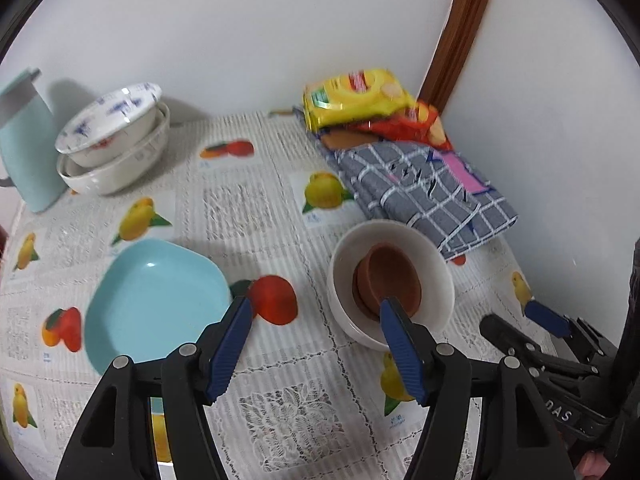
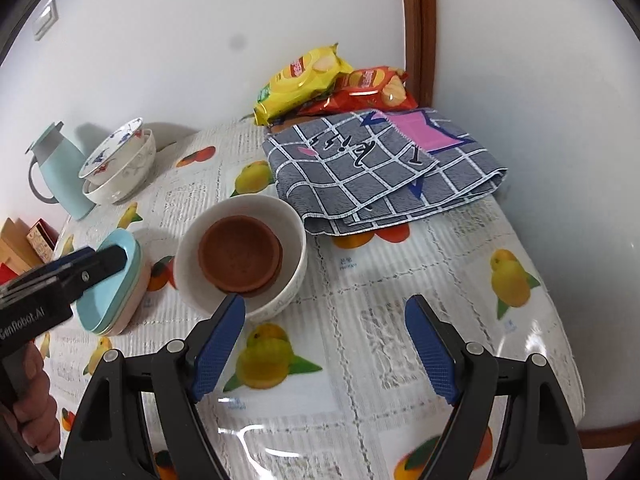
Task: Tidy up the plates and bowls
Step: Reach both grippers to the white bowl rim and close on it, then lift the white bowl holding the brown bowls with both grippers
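Observation:
A white bowl (image 1: 438,276) (image 2: 298,240) stands mid-table with two stacked brown bowls (image 1: 394,276) (image 2: 240,256) inside it. To its left lies a light blue plate (image 1: 156,300); the right wrist view shows this blue plate (image 2: 108,300) stacked on a pink one. My left gripper (image 1: 316,320) is open above the gap between plate and bowl, with nothing between its fingers. My right gripper (image 2: 324,320) is open over bare tablecloth, just right of the white bowl. At the back left is a pile of white bowls (image 1: 116,168) (image 2: 124,184) topped by a blue-flowered dish.
A pale blue jug (image 1: 24,140) (image 2: 60,176) stands at the far left by the wall. A folded grey checked cloth (image 1: 424,188) (image 2: 380,168) and snack bags (image 1: 360,100) (image 2: 312,80) fill the back right corner. The table's rounded edge (image 2: 568,360) runs along the right. A hand (image 2: 36,412) holds the left gripper.

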Demonstrator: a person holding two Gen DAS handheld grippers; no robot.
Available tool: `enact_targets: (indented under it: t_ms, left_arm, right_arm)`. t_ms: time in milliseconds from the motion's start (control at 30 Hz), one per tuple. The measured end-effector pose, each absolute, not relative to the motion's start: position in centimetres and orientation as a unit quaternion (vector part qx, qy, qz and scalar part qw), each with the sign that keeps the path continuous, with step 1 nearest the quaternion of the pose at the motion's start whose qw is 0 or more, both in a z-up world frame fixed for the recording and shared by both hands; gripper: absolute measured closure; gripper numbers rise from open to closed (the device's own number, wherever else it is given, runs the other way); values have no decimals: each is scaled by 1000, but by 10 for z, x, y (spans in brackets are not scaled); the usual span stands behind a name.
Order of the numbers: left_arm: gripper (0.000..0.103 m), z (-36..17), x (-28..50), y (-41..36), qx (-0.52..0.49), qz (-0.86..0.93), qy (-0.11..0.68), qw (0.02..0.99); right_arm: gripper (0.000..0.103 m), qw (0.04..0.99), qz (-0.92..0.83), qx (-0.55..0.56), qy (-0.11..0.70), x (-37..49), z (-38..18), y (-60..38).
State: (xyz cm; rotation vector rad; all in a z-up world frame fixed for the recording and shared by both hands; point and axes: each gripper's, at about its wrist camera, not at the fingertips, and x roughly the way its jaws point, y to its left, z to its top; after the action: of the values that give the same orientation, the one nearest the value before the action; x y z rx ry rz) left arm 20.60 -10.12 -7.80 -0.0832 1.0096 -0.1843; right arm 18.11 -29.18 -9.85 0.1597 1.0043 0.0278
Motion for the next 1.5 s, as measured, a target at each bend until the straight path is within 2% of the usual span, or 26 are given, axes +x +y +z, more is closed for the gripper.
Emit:
enact_targets:
  t_ms: [333, 600, 800, 1000, 1067, 1133, 1267, 1333, 1400, 1433, 1500]
  left_arm:
    - [38, -110, 246, -111, -31, -81, 524, 847]
    - [38, -130, 264, -123, 1, -73, 547, 834]
    - [40, -138, 271, -124, -2, -79, 560, 825]
    - [56, -154, 276, -128, 1, -86, 592, 802]
    - [58, -158, 276, -130, 0, -89, 594, 800]
    - [65, -159, 275, -133, -2, -94, 592, 800]
    - [70, -159, 275, -133, -7, -94, 591, 801]
    - [77, -160, 273, -133, -15, -98, 588, 803]
    - [84, -160, 271, -137, -13, -103, 582, 807]
    - [88, -159, 269, -137, -11, -105, 581, 807]
    - [89, -158, 267, -140, -13, -100, 577, 811]
  right_arm:
    - [24, 866, 14, 58, 497, 228, -125, -287]
    - [47, 849, 8, 51, 526, 253, -146, -286]
    - [47, 840, 8, 47, 540, 263, -161, -281]
    - [47, 842, 1, 39, 538, 266, -166, -277]
    - [47, 842, 5, 45, 537, 266, -166, -279]
    - [47, 841, 9, 55, 538, 266, -167, -281]
    - [48, 839, 19, 84, 537, 267, -170, -287]
    - [53, 837, 28, 101, 538, 268, -172, -289]
    - [65, 834, 42, 122, 536, 267, -173, -289]
    - [67, 834, 46, 127, 535, 266, -172, -288]
    - [81, 833, 53, 138, 534, 265, -172, -286]
